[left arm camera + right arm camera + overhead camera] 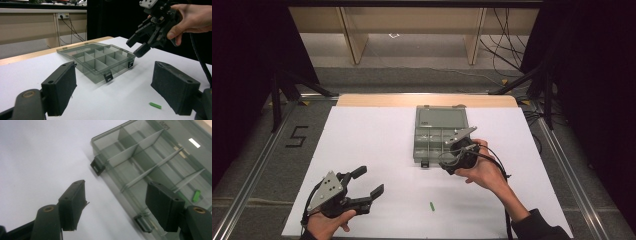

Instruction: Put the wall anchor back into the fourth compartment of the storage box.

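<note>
left tongs point(368, 183) open, right tongs point(452, 150) open

A lab recording bay is being shown: a white-covered worktop point(372, 150) is being flanked by black curtains point(242, 60), floor rails point(257, 160) and trailing cables point(502, 45).

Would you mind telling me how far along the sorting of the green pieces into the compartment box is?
Done: one green piece lies in a compartment of the open box. In hand: nothing; the right gripper hangs open at the box's near edge. Left: another green piece lies on the table beside the open left gripper.
</note>
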`<state>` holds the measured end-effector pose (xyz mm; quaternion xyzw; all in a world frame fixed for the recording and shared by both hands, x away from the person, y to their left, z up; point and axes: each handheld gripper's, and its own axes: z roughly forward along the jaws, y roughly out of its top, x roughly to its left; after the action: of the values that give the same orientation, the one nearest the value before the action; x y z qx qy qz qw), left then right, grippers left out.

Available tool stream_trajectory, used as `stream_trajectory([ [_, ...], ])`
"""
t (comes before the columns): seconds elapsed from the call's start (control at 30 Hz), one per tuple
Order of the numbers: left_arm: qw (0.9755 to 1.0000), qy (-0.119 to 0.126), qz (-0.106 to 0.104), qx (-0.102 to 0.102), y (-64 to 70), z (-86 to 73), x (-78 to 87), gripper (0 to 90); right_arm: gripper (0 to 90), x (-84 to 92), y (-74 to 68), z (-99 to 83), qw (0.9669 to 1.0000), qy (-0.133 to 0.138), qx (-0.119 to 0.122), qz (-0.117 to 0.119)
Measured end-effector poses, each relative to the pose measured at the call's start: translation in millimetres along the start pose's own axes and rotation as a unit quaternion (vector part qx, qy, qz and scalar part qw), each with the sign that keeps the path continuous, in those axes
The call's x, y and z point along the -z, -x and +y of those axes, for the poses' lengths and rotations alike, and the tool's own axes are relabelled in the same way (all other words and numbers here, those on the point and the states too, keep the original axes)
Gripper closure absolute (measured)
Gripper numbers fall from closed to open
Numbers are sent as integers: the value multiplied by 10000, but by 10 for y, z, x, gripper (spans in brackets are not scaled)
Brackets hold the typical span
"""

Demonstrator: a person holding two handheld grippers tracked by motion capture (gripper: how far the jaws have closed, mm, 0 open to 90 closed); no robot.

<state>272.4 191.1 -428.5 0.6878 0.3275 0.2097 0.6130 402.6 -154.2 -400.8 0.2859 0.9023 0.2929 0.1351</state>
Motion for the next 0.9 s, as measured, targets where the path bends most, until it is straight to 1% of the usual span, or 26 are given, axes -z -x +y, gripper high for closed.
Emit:
stream_trajectory([
  [0.1, 10000, -4, -2, -9, 1, 1, -1, 191, 333, -30, -91, -9, 9999, -109, 47, 94],
  [0.2, 10000, 3, 12, -1, -3, 2, 3, 191, 333, -66, -181, -22, 9998, -108, 130, 120],
  [0.23, 10000, 6, 10, -4, -2, 2, 4, 191, 333, -74, -208, -28, 9996, -134, 187, 138],
  [0.3, 10000, 13, 3, -9, 0, 4, 5, 191, 333, -94, -269, -38, 9994, -211, 208, 197],
  [0.33, 10000, 18, 4, -6, 0, 4, 6, 191, 333, -102, -292, -45, 9992, -221, 270, 212],
  [0.4, 10000, 23, -9, -18, -3, 6, 6, 191, 333, -103, -350, -59, 9989, -253, 285, 276],
  [0.43, 10000, 26, 13, 15, 1, 4, 7, 191, 333, -96, -377, -70, 9987, -269, 339, 279],
  [0.5, 10000, 20, -8, -16, -4, 5, 5, 191, 334, -92, -409, -84, 9984, -299, 404, 254],
  [0.63, 10000, 25, 5, -6, -3, 6, 6, 191, 342, -108, -489, -117, 9981, -317, 401, 334],
  [0.67, 10000, 23, -8, -23, -4, 7, 5, 191, 344, -113, -507, -124, 9976, -364, 426, 418],
  [0.73, 10000, 17, 4, -5, 0, 5, 5, 191, 347, -134, -560, -149, 9968, -427, 465, 498],
  [0.8, 10000, 22, -4, -12, 2, 6, 6, 192, 347, -156, -617, -178, 9963, -464, 493, 530],
  [0.9, 10000, 23, 1, -11, 2, 6, 8, 192, 354, -204, -687, -210, 9947, -590, 559, 622],
])
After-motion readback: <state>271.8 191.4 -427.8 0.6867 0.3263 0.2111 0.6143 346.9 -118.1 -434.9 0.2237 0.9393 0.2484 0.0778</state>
